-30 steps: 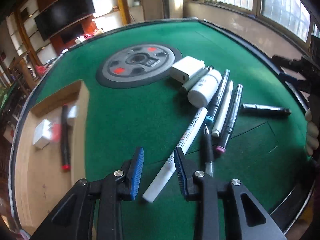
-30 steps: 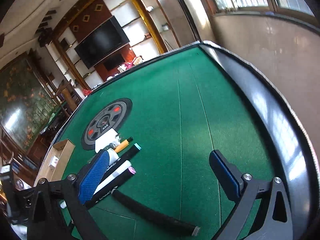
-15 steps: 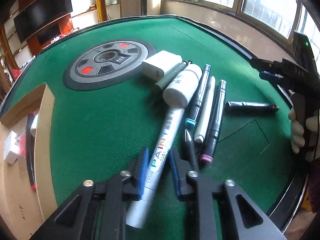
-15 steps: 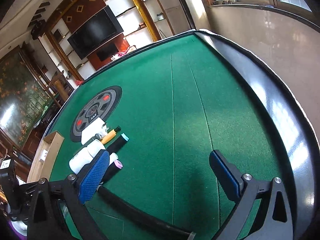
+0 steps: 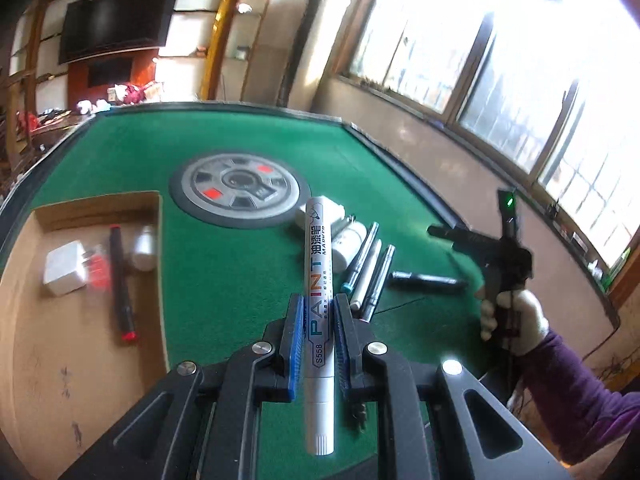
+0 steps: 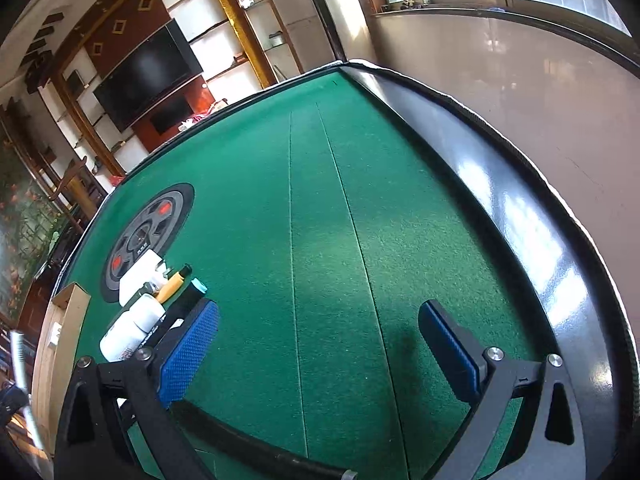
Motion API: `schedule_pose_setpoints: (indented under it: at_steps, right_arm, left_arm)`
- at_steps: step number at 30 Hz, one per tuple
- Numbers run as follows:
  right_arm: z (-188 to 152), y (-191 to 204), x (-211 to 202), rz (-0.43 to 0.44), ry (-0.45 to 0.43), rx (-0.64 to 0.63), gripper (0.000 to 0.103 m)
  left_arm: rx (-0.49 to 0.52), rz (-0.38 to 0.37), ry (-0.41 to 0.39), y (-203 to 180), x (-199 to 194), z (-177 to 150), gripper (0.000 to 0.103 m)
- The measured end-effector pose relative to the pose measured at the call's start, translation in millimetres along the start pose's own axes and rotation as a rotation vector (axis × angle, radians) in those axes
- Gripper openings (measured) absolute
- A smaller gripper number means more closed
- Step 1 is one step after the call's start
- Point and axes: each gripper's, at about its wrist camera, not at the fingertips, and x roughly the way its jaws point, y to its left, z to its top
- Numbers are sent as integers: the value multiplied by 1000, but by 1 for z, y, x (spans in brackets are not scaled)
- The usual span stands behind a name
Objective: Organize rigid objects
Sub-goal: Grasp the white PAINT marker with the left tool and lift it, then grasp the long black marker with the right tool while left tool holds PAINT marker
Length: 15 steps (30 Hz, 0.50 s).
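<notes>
The left claw (image 5: 316, 330) pinches the white cylindrical paint marker (image 5: 317, 280) mid-barrel, long axis running along the claw, lifted off the green felt table (image 5: 224, 264). The shallow cardboard box (image 5: 60, 344) lies leftward, probably its destination. The right claw (image 6: 320, 344) is spread, empty.

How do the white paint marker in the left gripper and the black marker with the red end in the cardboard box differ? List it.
1. The white paint marker is clamped between the left gripper's blue pads, off the felt; the black marker with the red end lies loose in the cardboard box.
2. The white one carries printed lettering; the black one looks plain.
3. The white barrel looks thicker.
Both are slim pens pointing away from the camera.
</notes>
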Motion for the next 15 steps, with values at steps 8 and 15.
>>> schedule_pose_setpoints:
  at_steps: [8, 15]
  right_arm:
    - [-17, 26, -4, 33, 127, -162, 99]
    - [-28, 63, -26, 49, 135, -366, 98]
  left_arm:
    - [-77, 50, -96, -4, -55, -31, 14]
    - [-99, 101, -105, 9, -62, -25, 14]
